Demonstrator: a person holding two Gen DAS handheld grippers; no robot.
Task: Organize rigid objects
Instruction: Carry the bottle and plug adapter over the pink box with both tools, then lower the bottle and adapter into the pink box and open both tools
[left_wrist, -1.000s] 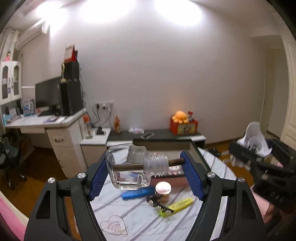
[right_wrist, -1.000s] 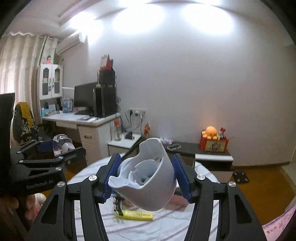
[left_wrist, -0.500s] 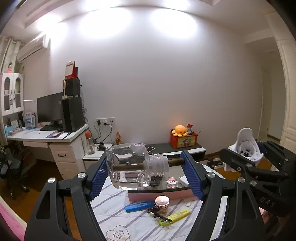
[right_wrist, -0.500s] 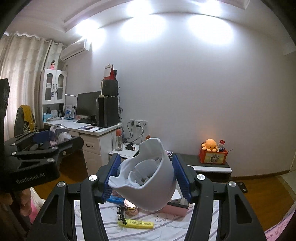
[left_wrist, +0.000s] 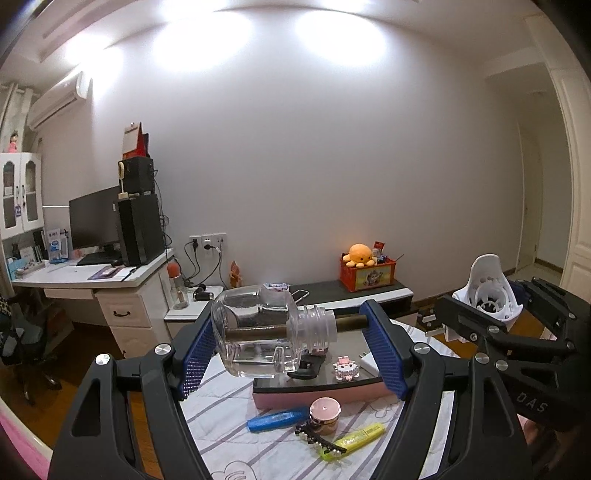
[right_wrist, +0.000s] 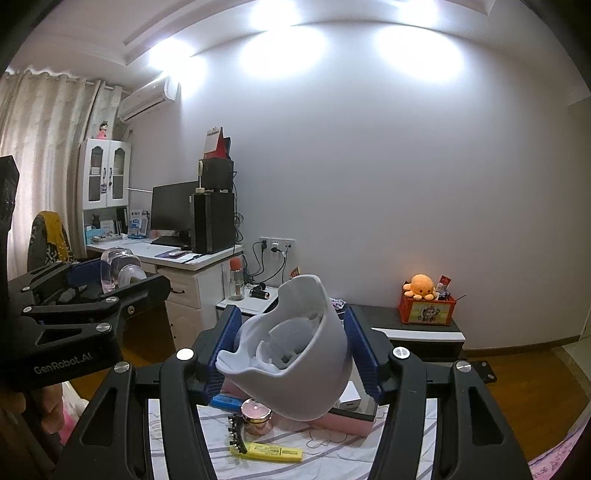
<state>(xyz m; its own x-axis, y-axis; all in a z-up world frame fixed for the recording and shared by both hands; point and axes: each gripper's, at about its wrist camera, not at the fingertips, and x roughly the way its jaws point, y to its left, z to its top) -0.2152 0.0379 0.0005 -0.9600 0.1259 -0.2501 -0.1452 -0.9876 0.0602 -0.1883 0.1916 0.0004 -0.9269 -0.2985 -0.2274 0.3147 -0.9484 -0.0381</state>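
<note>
My left gripper (left_wrist: 290, 341) is shut on a clear glass bottle (left_wrist: 258, 336) lying sideways with a brown stick through its neck, held high above the table. My right gripper (right_wrist: 291, 356) is shut on a white plastic holder (right_wrist: 295, 354), also held above the table; it shows in the left wrist view (left_wrist: 487, 291) at the right. The left gripper and the bottle (right_wrist: 118, 267) show at the left of the right wrist view. On the striped cloth lie a blue lighter (left_wrist: 277, 419), a pink round jar (left_wrist: 325, 415), a yellow highlighter (left_wrist: 354, 439) and a black hair clip (left_wrist: 319, 441).
A pink tray (left_wrist: 321, 393) with a dark top stands at the back of the table (left_wrist: 229, 424), holding a small pixel figure (left_wrist: 346, 370) and a black item. Beyond are a desk (left_wrist: 92, 277) with a monitor, a low cabinet (left_wrist: 351, 291) and a wooden floor.
Both grippers have risen and tilted up with their loads; the table has dropped lower in both views, and the pink tray has come into sight. Both grips are unchanged.
</note>
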